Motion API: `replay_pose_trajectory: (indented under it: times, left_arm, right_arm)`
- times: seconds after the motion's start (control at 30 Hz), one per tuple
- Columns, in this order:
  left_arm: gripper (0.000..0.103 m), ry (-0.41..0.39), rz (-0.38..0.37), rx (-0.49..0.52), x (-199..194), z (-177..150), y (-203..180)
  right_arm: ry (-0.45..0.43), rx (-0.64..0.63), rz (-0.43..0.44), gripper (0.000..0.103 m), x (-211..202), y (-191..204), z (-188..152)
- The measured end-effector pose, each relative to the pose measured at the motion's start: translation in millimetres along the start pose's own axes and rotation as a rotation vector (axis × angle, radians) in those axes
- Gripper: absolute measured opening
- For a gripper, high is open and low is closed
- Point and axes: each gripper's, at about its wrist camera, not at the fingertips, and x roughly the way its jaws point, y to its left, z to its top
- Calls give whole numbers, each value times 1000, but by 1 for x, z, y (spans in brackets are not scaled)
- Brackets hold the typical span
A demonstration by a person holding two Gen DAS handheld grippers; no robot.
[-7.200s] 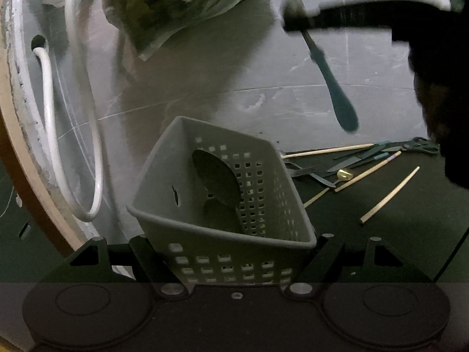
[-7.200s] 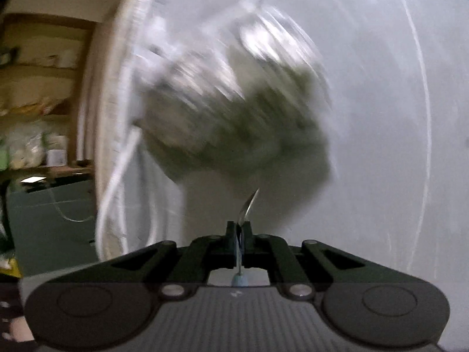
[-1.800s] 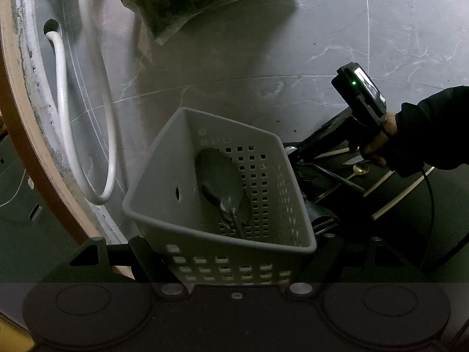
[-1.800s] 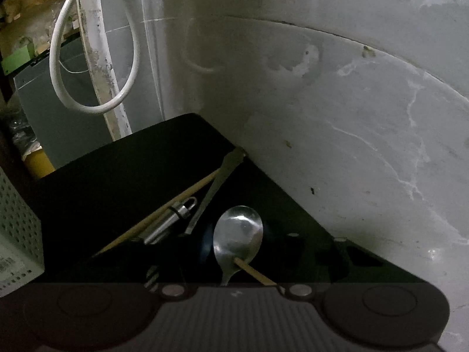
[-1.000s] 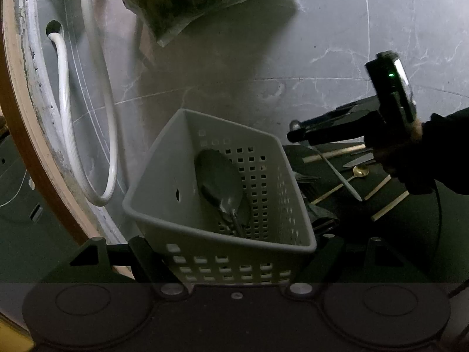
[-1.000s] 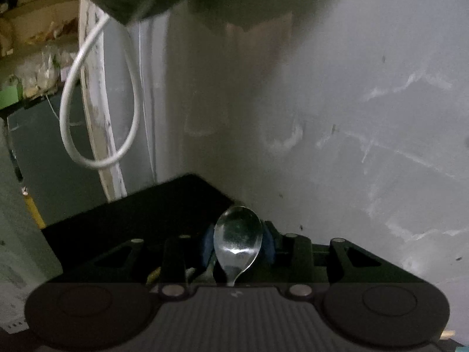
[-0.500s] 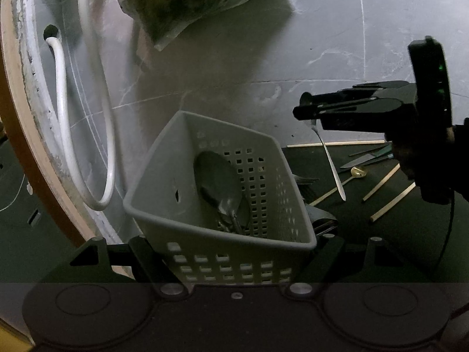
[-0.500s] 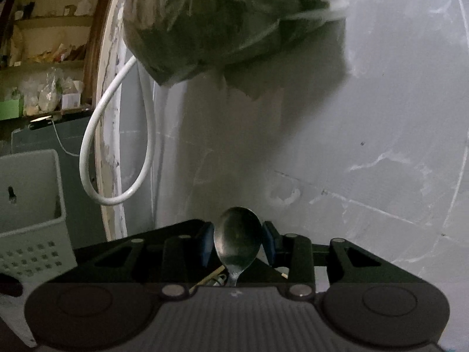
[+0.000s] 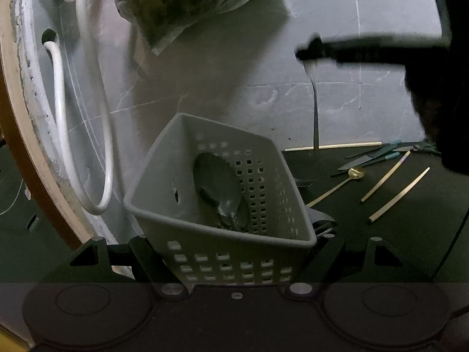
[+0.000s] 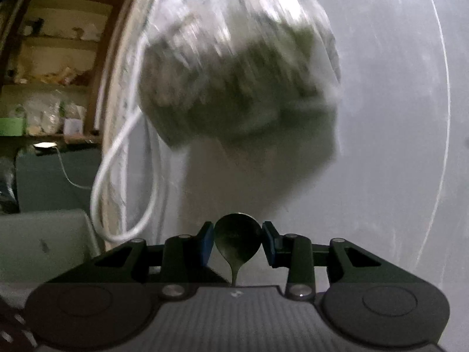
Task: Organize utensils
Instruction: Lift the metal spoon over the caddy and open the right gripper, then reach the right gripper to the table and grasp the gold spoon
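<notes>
A grey marble-veined wall is seen behind a dark table top. A white hose is looped on the wall beside a wooden frame. Cluttered shelves are dimly lit.

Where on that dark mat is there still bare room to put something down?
The dark mat looks bare in its near part, below the two loose chopsticks. The strip behind them is crowded: a gold spoon, knives and another chopstick lie close together. Beside the basket, more cutlery fills the gap.
</notes>
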Motion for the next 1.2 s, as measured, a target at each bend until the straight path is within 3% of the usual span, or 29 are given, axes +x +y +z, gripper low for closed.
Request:
replay_pose_trajectory:
  times: [0.27, 0.4, 0.77, 0.8, 0.87, 0.97, 1.1, 1.2]
  left_arm:
    - [79, -13, -8, 11, 1, 0, 0]
    - [79, -19, -14, 10, 0, -2, 0]
    - [79, -23, -24, 19, 1, -2, 2]
    - [79, -23, -24, 21, 1, -2, 2]
    - [79, -22, -28, 23, 2, -2, 2]
    - [79, -18, -27, 27, 3, -1, 2]
    - [79, -13, -27, 27, 3, 0, 2]
    - [79, -7, -26, 26, 4, 1, 1]
  right_arm:
    - [-183, -3, 173, 40, -38, 32, 70]
    - [-223, 27, 263, 40, -43, 58, 82]
    - [-16, 51, 298, 41, -16, 90, 33]
    - [9, 56, 301, 43, -13, 90, 28]
    - [36, 72, 309, 62, -16, 89, 23]
    - [32, 97, 297, 81, -26, 81, 20]
    - [40, 145, 208, 94, -41, 56, 14]
    - [83, 201, 87, 101, -49, 27, -3]
